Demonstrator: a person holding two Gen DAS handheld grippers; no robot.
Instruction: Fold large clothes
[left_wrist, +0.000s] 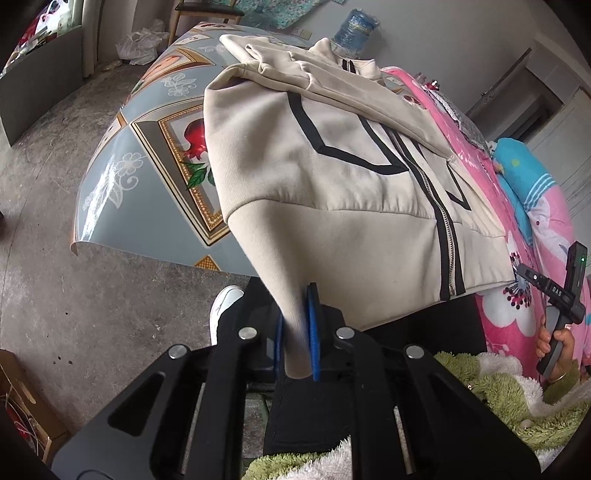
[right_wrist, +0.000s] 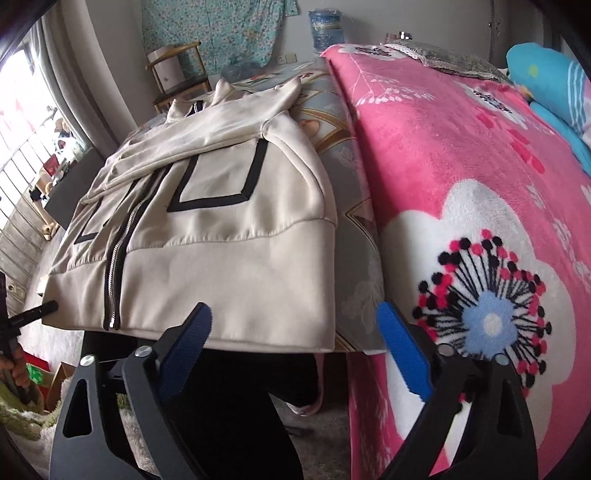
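My left claw (left_wrist: 295, 332) pinched the jacket's (left_wrist: 351, 192) near-left hem corner, lifting it off the table (left_wrist: 122, 192) to start a fold. My right claw (right_wrist: 295, 343) hung wide apart, empty, just near the jacket's right hem corner, beside the pink blanket (right_wrist: 461, 147).

Left gripper (left_wrist: 295, 332) clamped tight, right gripper (right_wrist: 295, 332) jaws wide, both angled downward.
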